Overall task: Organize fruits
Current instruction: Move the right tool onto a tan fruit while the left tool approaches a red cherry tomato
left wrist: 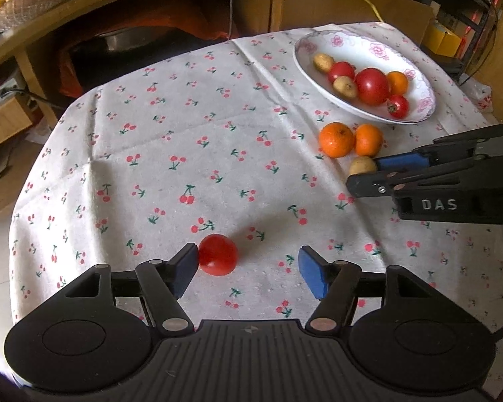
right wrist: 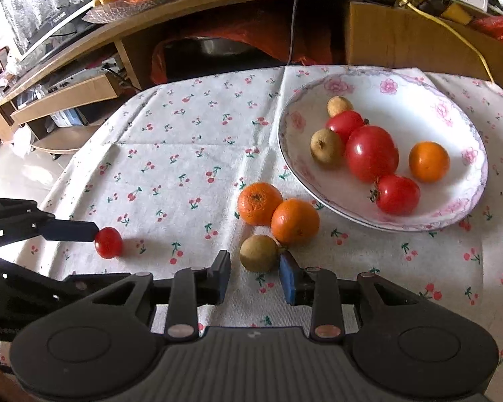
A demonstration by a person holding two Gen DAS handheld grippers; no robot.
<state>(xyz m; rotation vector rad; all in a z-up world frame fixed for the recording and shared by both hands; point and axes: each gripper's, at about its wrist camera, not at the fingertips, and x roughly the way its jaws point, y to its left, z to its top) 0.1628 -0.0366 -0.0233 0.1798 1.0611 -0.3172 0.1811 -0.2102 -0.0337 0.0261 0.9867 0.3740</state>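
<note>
Left wrist view: left tongs (left wrist: pixel 248 261) stand released around a small tomato (left wrist: pixel 217 254) on the surface; right tongs (right wrist: pixel 255 273) gape narrowly at a brown fruit (right wrist: pixel 259 253), ungripped.

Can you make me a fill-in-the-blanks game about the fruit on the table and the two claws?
1. The white plate holds ____ red tomatoes.
2. Beside the plate, ____ oranges lie touching on the cloth.
3. The lone small tomato on the cloth sits by the ____ claw.
4. The brown fruit on the cloth lies just ahead of the ____ claw.

Missing words: three; two; left; right
</note>
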